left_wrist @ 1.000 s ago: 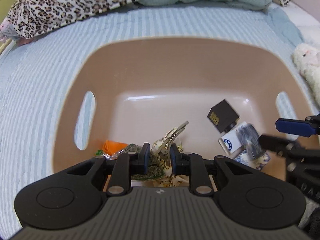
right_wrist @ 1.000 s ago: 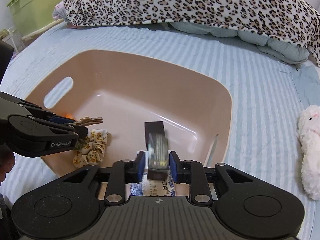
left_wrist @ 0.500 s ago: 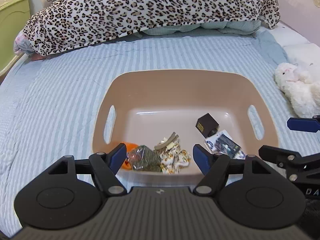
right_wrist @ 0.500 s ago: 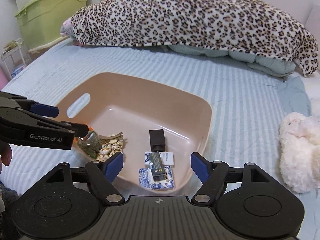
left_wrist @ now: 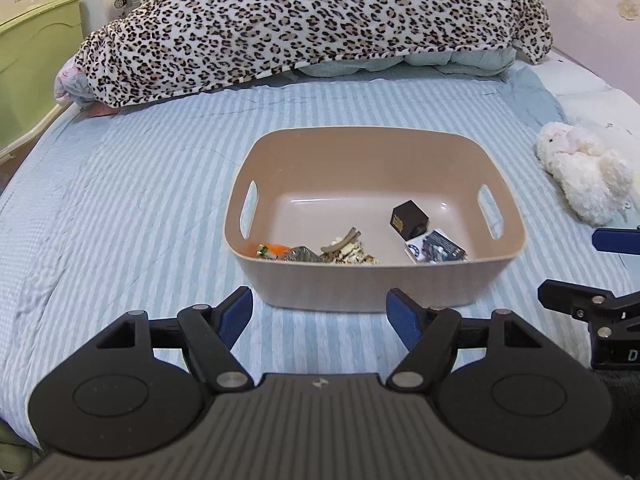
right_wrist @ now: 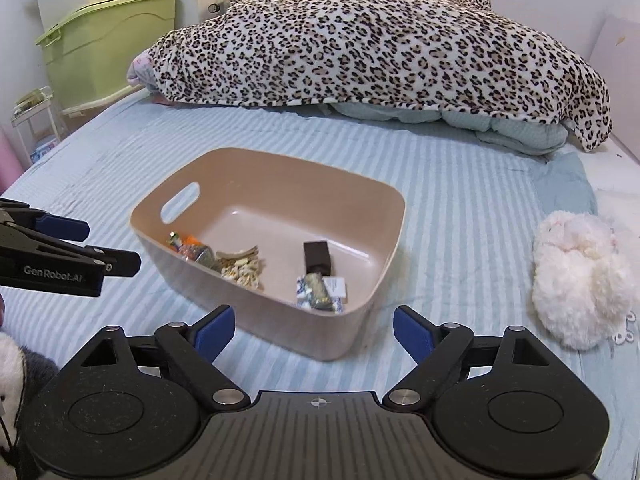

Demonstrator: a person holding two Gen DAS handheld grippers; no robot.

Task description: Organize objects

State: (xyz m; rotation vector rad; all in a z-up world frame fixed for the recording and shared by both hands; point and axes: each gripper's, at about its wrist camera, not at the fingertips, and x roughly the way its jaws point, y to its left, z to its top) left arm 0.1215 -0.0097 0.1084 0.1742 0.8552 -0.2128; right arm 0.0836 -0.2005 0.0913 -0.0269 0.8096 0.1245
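Observation:
A tan plastic bin (left_wrist: 372,284) (right_wrist: 256,316) sits on the striped bed. Inside lie an orange wrapper (left_wrist: 274,249) (right_wrist: 188,240), a dark foil packet (left_wrist: 302,255) (right_wrist: 206,256), a floral scrunchie with a hair clip (left_wrist: 348,250) (right_wrist: 242,266), a black box (left_wrist: 409,219) (right_wrist: 318,258) and small packets on a white card (left_wrist: 436,246) (right_wrist: 320,286). My left gripper (left_wrist: 322,314) is open and empty in front of the bin. My right gripper (right_wrist: 314,328) is open and empty at the bin's near right corner.
A white plush toy (left_wrist: 580,172) (right_wrist: 580,276) lies right of the bin. A leopard-print blanket (left_wrist: 304,24) (right_wrist: 376,40) is heaped at the bed's far end. Green storage boxes (right_wrist: 108,40) stand at the far left. The other gripper shows at each view's edge (left_wrist: 600,300) (right_wrist: 60,256).
Both grippers opened, let their items go into the bin, and pulled back and up. The bin now looks smaller and farther off.

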